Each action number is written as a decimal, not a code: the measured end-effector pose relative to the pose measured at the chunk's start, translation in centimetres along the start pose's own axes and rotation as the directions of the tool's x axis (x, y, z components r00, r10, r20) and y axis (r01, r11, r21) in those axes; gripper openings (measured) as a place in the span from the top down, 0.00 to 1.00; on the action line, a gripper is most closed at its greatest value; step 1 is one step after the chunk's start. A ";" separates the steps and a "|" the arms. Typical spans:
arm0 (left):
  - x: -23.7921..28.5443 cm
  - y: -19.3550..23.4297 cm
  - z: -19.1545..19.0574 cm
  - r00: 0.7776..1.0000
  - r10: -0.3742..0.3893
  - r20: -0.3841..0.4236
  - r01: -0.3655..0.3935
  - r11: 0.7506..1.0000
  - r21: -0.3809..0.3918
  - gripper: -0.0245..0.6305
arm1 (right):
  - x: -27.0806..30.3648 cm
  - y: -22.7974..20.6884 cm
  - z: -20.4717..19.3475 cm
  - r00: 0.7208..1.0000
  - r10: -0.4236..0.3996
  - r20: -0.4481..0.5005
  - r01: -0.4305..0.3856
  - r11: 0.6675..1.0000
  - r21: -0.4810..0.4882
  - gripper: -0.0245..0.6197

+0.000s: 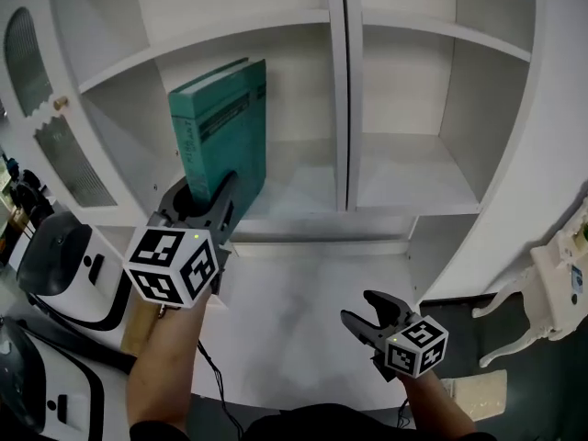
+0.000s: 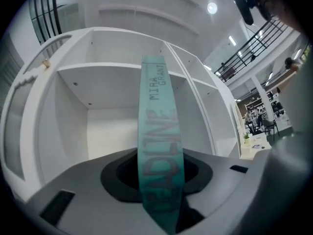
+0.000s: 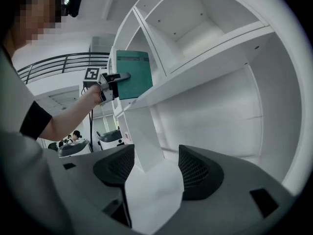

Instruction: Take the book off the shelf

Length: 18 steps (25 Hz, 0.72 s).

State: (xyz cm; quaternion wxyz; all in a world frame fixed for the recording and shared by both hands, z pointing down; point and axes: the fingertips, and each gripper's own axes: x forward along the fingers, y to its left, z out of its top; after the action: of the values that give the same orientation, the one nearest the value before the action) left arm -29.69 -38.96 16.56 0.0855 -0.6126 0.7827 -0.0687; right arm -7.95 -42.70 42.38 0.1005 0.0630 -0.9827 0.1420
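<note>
The left gripper point(image 1: 208, 197) is clamping its jaws on the spine of a teal book point(image 1: 225, 122), holding it low down. The book is standing upright at the front edge of the shelf point(image 1: 303, 186) in the left bay of a white cabinet point(image 1: 340, 81), cover facing right in the head view. The right gripper point(image 1: 377, 312) is hanging lower and well to the right, in front of the cabinet's base, its jaws spread wide and gripping nothing. A person's bare forearm point(image 1: 161, 366) is showing behind the left gripper.
</note>
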 end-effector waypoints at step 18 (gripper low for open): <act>-14.1 -1.0 -4.0 0.977 -0.164 0.135 0.168 0.986 -0.021 0.73 | 2.8 4.1 0.5 0.993 -0.118 0.015 0.118 0.993 -0.014 0.55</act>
State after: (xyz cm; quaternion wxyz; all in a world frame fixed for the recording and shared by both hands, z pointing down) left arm -26.34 -25.46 21.35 0.1214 -0.6804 0.7224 -0.0223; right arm -11.39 -39.25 41.47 0.1022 0.1214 -0.9790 0.1279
